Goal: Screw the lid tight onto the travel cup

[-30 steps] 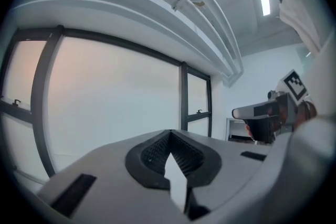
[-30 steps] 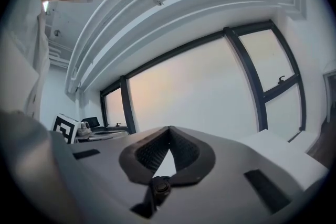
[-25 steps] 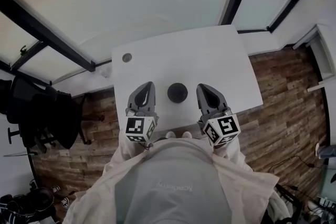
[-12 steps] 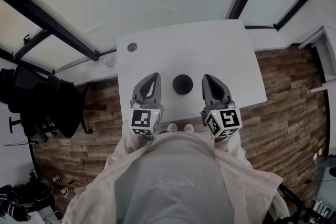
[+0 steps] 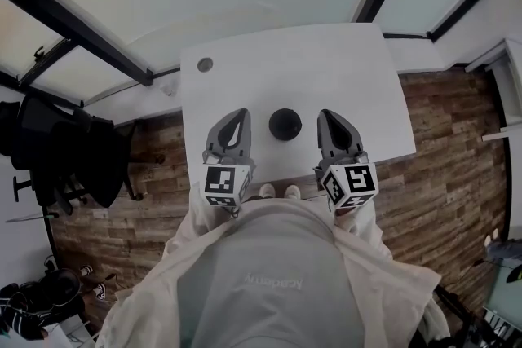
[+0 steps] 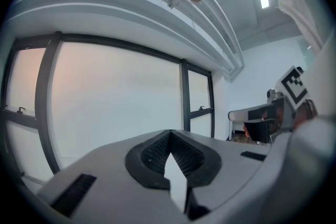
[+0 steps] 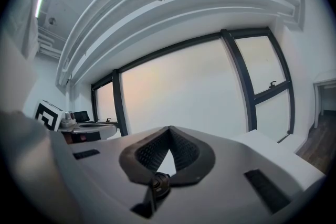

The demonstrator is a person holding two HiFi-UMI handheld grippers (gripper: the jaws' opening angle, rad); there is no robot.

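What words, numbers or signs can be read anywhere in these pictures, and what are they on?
Pale print on the person's grey top: a short word, too blurred to read.
Marker cube on the left gripper: black-and-white square pattern, no letters.
Marker cube on the right gripper: same kind of pattern, no letters.
White table and dark cup: no text visible.

the travel cup (image 5: 285, 124) shows from almost straight above as a small dark round shape, black or near it, with a faint sheen on top. it stands upright on the white bench (image 5: 342, 85), close to the bench's near edge and roughly midway along it. whether the lid is on it cannot be told from this high up.
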